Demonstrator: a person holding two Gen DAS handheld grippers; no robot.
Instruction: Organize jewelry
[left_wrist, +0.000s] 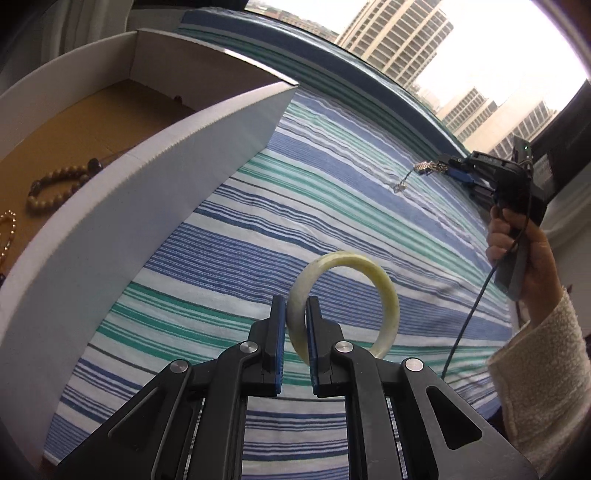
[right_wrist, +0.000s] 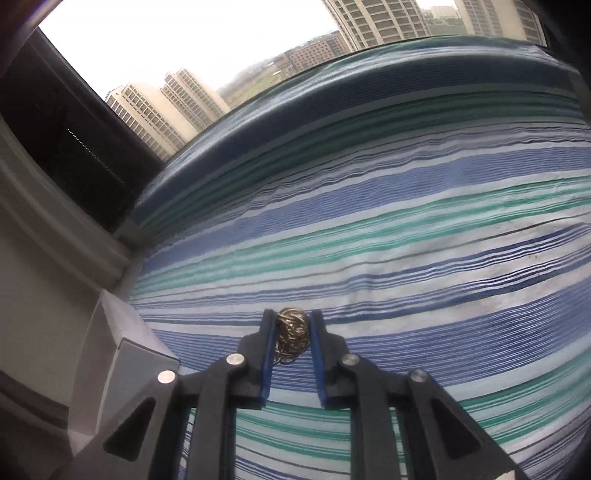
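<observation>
My left gripper (left_wrist: 296, 301) is shut on a pale yellow-green bangle (left_wrist: 373, 269), which stands upright above the striped cloth (left_wrist: 332, 184). To its left sits a white cardboard box (left_wrist: 122, 206) with a brown floor; inside lie a wooden bead bracelet (left_wrist: 55, 186) and a gold bead chain (left_wrist: 9, 229). My right gripper (right_wrist: 293, 315) is shut on a bunched metal chain (right_wrist: 291, 332). In the left wrist view the right gripper (left_wrist: 448, 164) hangs at the far right with the chain (left_wrist: 413, 173) dangling from its tips, held by a hand (left_wrist: 524, 251) in a cream sleeve.
The striped blue, green and white cloth (right_wrist: 406, 240) covers the whole work surface up to a window ledge. Tall buildings show through the window (left_wrist: 406, 37). A grey boxy object (right_wrist: 122, 354) stands at the cloth's left edge in the right wrist view.
</observation>
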